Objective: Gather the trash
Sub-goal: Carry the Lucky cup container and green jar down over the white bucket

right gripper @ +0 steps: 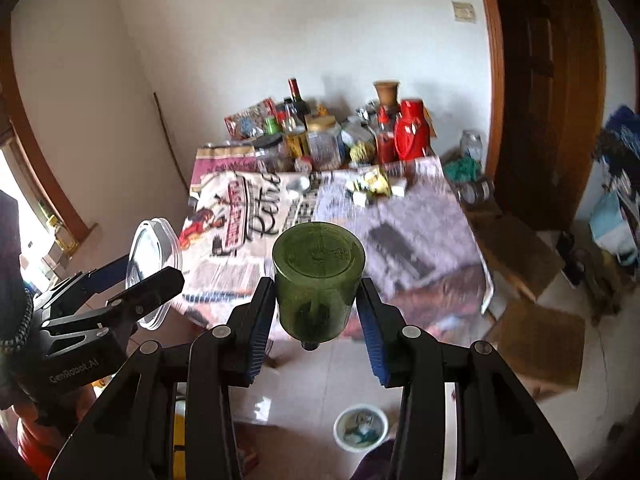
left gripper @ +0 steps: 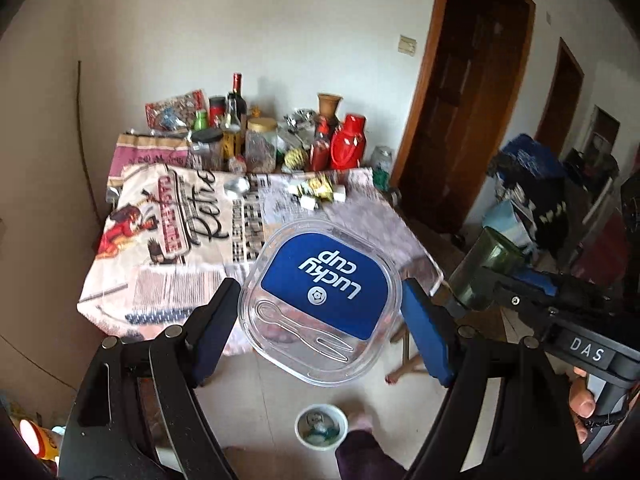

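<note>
My left gripper point(left gripper: 320, 288) is shut on a clear plastic box point(left gripper: 320, 300) with a blue "Lucky cup" label, held in the air in front of the table's near edge. In the right wrist view the same box point(right gripper: 152, 256) shows edge-on at the left. My right gripper point(right gripper: 316, 282) is shut on a dark green plastic cup point(right gripper: 318, 276), whose base faces away from me. That green cup point(left gripper: 490, 264) also shows at the right of the left wrist view. Crumpled yellow and white wrappers point(left gripper: 316, 192) point(right gripper: 374, 184) lie far back on the table. A small white bin point(left gripper: 320, 432) point(right gripper: 361, 428) holding scraps stands on the floor below.
The table point(left gripper: 168, 280) has a newspaper-print cloth. Jars, bottles and a red thermos point(left gripper: 346, 144) crowd its far edge. A crumpled foil piece point(left gripper: 238, 188) lies mid-table. Cardboard boxes point(right gripper: 536, 336) sit on the floor to the right, near a wooden door point(left gripper: 464, 112).
</note>
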The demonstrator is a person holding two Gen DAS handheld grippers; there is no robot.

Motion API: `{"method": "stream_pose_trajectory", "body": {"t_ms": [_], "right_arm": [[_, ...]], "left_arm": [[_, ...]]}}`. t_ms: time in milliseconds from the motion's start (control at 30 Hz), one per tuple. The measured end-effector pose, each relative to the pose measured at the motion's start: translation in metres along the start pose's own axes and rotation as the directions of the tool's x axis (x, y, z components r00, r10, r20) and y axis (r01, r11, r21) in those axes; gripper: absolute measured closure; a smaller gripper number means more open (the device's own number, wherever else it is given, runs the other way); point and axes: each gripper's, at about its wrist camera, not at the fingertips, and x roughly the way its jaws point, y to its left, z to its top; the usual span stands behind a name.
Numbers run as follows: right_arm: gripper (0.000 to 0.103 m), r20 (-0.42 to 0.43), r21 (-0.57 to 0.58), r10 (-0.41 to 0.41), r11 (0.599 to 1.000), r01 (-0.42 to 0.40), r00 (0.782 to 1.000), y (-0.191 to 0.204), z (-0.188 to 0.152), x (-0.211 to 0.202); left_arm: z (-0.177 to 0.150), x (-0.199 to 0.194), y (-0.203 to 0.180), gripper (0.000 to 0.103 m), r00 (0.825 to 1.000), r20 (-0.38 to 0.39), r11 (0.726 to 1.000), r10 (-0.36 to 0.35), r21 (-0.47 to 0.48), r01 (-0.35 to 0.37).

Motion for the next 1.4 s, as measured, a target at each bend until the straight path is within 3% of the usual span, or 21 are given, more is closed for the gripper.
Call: {"method": "stream_pose_trajectory", "body": {"t_ms": [300,533,933,1200,1400], "right_arm": [[0.065,-0.100,0.039,-0.032,0.999,0.036,0.994,0.004,-0.035,0.005],[0.065,-0.201,0.035,-0.031,0.999,0.039,0.979,-0.017,-0.058,0.036],[0.065,-0.412,0.015,0.000,1.000,0.007,0.911,-0.062,-0.128,0.127],[0.065,-0.482,-0.017,0.004,1.000,-0.014,0.876,-0.081,-0.189,0.193],[0.065,-0.530,0.004,0.044,0.999,-0.049,0.847,-0.096,-0.237,0.241]], "left_arm": [[-0.034,0.005,0.003,0.023,0.995,-0.101,1.000,-0.023,-0.008,0.023],[-0.066,0.039,0.002,0.023,0.981,-0.194,0.999,-0.018,-0.042,0.010],[-0.163,0.146,0.011,0.023,0.924,-0.382,0.986,0.012,-0.149,-0.075],[-0.247,0.214,0.026,0.023,0.871,-0.491,0.977,0.018,-0.176,-0.120],[-0.301,0.257,0.035,0.023,0.844,-0.536,0.971,-0.002,-0.204,-0.127]]}}
